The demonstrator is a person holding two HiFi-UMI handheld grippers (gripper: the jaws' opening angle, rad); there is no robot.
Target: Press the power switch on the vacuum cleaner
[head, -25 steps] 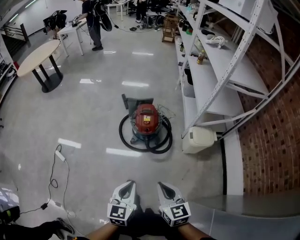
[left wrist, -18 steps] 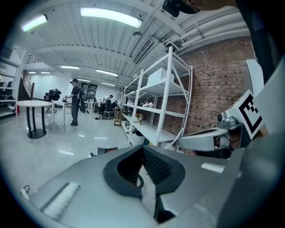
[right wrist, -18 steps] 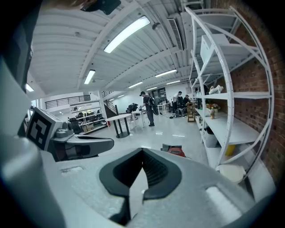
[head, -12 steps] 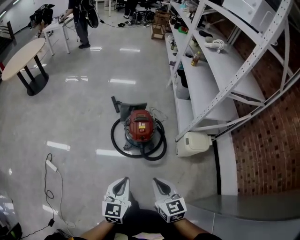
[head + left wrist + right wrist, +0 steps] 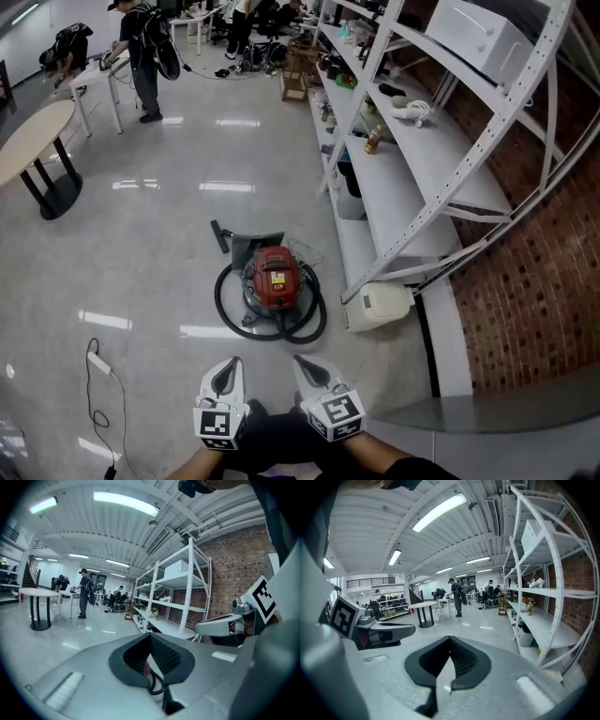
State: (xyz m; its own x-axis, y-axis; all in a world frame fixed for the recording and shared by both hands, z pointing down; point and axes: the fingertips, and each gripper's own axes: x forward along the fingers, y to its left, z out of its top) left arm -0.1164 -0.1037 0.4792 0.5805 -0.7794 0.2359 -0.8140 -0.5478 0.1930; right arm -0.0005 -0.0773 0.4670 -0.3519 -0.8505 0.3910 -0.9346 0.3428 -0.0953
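fingers [image 5: 164, 654] pressed together and empty on left gripper [image 5: 226, 374] and right gripper [image 5: 310, 369], side by side, with the red vacuum cleaner [image 5: 274, 277] on the floor [image 5: 141, 253] well ahead of them, so step closer, then push its switch squarely with one closed tip.

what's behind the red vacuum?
A flat grey piece lies just behind the vacuum; a black hose rings the vacuum. The vacuum's back side is hidden from here.

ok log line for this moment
phase: pre-contact | vacuum cleaner: on floor ahead, hose coiled round it | left gripper: shut, empty | right gripper: shut, empty | contact: none
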